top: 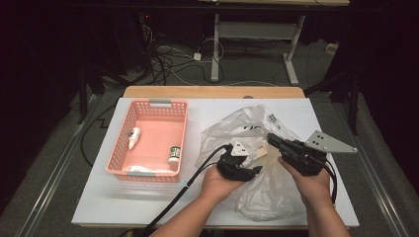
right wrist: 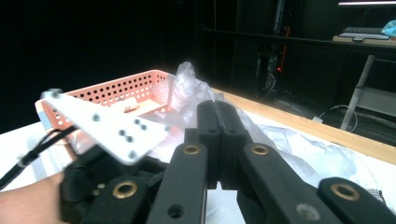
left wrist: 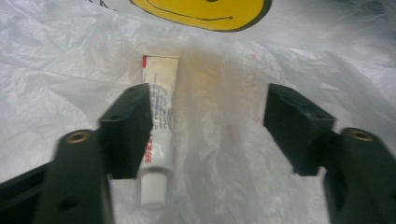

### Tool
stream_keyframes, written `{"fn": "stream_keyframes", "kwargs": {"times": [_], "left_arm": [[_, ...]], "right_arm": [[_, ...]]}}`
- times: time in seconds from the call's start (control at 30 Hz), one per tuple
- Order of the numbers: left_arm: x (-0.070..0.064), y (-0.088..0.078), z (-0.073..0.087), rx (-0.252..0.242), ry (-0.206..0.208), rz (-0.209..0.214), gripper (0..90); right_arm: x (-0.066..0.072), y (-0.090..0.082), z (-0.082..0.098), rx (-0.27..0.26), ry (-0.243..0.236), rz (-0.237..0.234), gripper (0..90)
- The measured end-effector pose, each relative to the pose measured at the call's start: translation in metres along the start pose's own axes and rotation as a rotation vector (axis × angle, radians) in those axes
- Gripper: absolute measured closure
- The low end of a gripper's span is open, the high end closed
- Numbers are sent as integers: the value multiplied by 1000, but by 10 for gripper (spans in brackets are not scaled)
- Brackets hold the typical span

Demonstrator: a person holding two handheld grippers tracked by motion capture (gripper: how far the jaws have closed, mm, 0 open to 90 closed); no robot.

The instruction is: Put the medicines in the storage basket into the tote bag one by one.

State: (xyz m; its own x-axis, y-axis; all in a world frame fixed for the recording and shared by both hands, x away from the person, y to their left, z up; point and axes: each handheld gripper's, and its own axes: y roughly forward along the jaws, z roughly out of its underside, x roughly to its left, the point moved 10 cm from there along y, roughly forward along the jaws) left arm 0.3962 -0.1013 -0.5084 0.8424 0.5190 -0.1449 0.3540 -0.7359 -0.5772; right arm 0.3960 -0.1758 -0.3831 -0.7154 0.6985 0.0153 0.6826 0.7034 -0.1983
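Now the left gripper (left wrist: 208, 133) stands open over the plastic bag (left wrist: 56, 56), the tube (left wrist: 159, 121) lying lengthwise against its left jaw; the right gripper (right wrist: 218, 140) is closed, seemingly pinching the bag.

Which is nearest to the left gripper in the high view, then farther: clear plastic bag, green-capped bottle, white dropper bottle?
1. Clear plastic bag, under the left gripper.
2. Green-capped bottle, at the pink basket's right wall.
3. White dropper bottle, farther left in the basket.
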Motion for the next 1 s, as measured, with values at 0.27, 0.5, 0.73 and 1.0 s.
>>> {"fn": "stream_keyframes", "kwargs": {"times": [0.27, 0.5, 0.73, 1.0], "left_arm": [[-18, -24, 8, -30, 13, 43, 163], [-30, -42, 16, -40, 8, 81, 31], [-30, -62, 21, -59, 8, 71, 0], [-28, -85, 25, -64, 16, 67, 0]], "right_arm": [[0, 0, 2, 5, 0, 4, 900], [0, -1, 4, 14, -7, 5, 900], [1, -2, 4, 17, -10, 6, 900], [1, -2, 5, 20, -8, 7, 900]]}}
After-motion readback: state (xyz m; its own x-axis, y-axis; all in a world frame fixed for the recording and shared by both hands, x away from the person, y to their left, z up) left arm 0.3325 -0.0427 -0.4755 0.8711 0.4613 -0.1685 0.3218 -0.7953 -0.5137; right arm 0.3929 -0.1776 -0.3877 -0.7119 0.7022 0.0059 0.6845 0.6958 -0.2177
